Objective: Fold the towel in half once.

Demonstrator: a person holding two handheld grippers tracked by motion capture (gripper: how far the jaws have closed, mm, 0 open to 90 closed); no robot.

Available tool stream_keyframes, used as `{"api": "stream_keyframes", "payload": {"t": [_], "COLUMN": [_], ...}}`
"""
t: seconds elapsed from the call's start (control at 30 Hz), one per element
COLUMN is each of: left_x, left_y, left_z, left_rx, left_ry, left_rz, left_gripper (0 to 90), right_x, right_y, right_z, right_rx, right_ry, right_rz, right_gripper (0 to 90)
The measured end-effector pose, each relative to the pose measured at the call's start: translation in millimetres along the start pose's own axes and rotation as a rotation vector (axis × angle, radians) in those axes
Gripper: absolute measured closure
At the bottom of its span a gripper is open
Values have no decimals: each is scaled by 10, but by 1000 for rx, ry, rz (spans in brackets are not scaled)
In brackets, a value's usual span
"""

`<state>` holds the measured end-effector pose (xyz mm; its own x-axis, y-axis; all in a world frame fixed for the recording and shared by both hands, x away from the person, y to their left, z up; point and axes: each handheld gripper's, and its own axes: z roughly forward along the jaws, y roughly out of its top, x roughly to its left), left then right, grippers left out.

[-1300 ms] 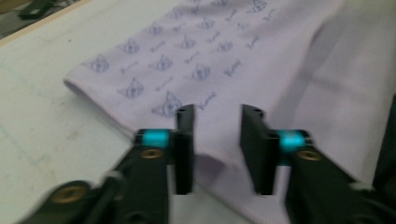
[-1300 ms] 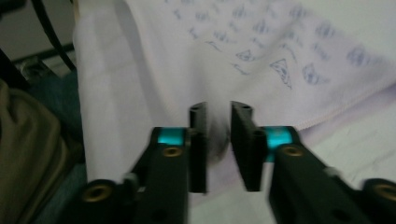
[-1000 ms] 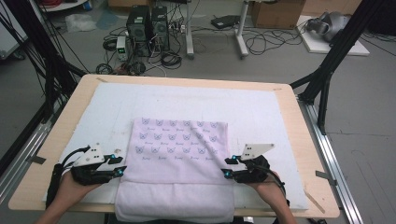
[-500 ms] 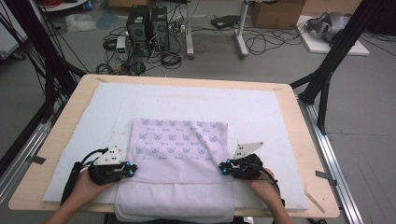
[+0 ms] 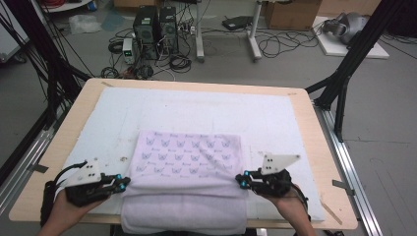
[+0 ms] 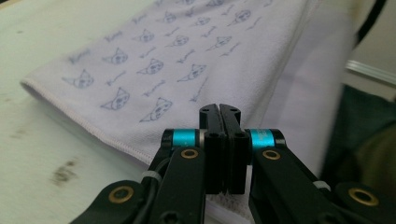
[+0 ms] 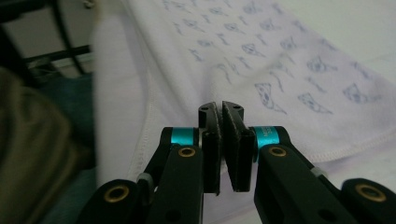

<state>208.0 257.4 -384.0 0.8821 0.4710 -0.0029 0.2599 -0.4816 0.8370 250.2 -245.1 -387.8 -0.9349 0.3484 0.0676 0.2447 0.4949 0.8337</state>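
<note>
1. Nearest you, the towel drapes over the table's near edge. A plain band of it hangs toward you, and the printed part lies flat on the white mat.
2. Your left gripper sits at the towel's left edge, level with the fold line. Its jaws have just been closing and now stand pressed together. In the left gripper view the hem runs under the tips; it looks pinched, though the cloth inside the jaws is hidden.
3. Your right gripper mirrors it at the right edge, jaws also just closed. In the right gripper view the hem passes beneath the pads, so it probably holds that edge too.
4. The towel's long axis runs left to right, straight between the two grippers. Each hand is equally near its own side.
5. Both hands come in low from the near edge, grippers level and pointing inward at each other.
6. Beyond them the printed panel stretches toward the far side, so the next fold would likely carry the near band over it.
</note>
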Motion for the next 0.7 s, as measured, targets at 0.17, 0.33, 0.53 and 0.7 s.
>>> {"api": "stream_keyframes", "payload": {"t": [0.17,0.33,0.53,0.7], "left_x": [-96,129,522,924], "left_y": [-69,-77,29,131], "left_z": [-51,135,421,646], "left_rx": [9,6,14,29], "left_ry": [6,66,130,177], "left_rz": [12,-20,-38,-105], "left_gripper": [677,593,567,550], "right_x": [173,-88,-569,-915], "right_y": [-76,-89,14,133], "right_z": [-111,24,235,378], "right_rx": [7,35,71,109], "right_ry": [67,9,-97,-163], "right_rz": [26,66,110,125], "right_gripper": [701,594,535,489]}}
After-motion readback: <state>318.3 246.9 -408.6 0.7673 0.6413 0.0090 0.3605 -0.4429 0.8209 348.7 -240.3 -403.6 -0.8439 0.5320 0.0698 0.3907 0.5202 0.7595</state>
